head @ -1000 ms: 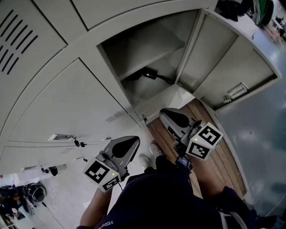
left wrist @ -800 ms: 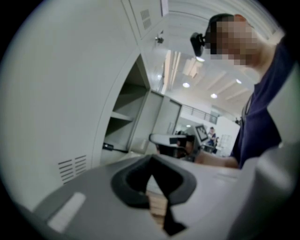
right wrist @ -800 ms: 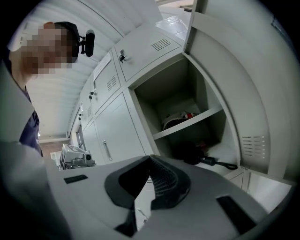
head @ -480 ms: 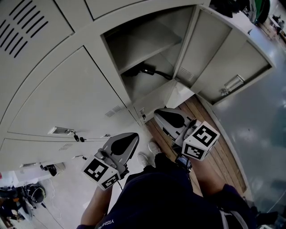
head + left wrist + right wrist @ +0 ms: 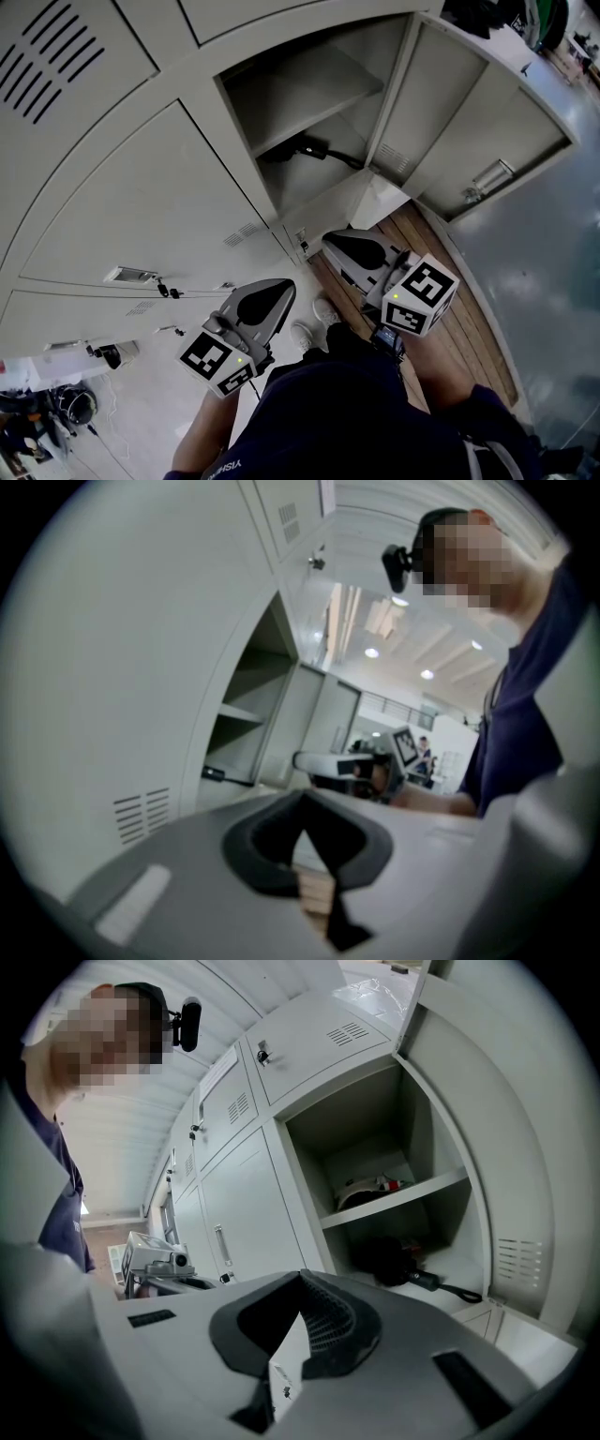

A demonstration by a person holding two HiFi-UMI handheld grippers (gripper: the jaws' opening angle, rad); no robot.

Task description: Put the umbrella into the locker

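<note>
One umbrella [image 5: 314, 150] lies inside the open locker [image 5: 309, 183], down under its one shelf [image 5: 309, 89]. Two grippers wait outside, both empty: left gripper [image 5: 274, 294] jaws pressed together, right gripper [image 5: 345, 246] jaws pressed together too.

Little can be read — only pale letters [image 5: 225, 467], roughly "YISH", on the person's dark shirt [image 5: 356, 422] — cut off at the frame's edge.

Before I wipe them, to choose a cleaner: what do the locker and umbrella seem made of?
Locker: likely painted sheet steel, pale grey satin; thin folded edges, punched vent slots. Umbrella: black matte fabric, bunched soft; handle probably plastic.
</note>
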